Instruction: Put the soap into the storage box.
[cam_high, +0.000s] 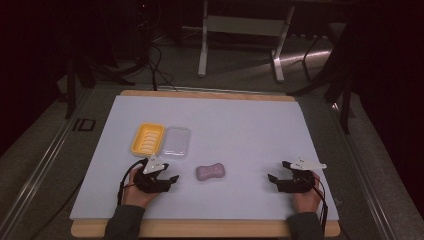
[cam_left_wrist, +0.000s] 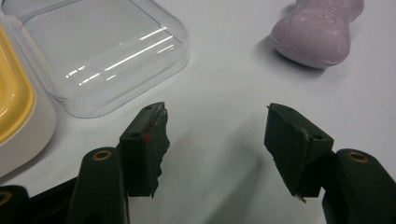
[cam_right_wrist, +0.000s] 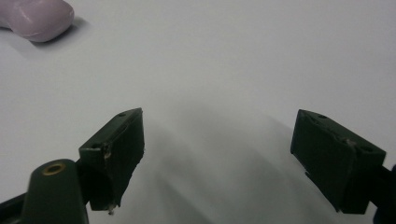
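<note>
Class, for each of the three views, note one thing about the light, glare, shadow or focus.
High view: dim, with dark surroundings around the pale table. Left gripper view: bright streaks of glare on the clear lid; the purple soap casts a soft shadow. Right gripper view: the jaws throw broad, blurred shadows on the mat.

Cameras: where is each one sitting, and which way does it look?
High view: above the table's near edge, looking forward and down; both hands and tongs show.
Left gripper view: on the left tongs, facing the clear plastic lid.
Right gripper view: on the right tongs, facing bare table.
Shared: the pale purple soap bar.
</note>
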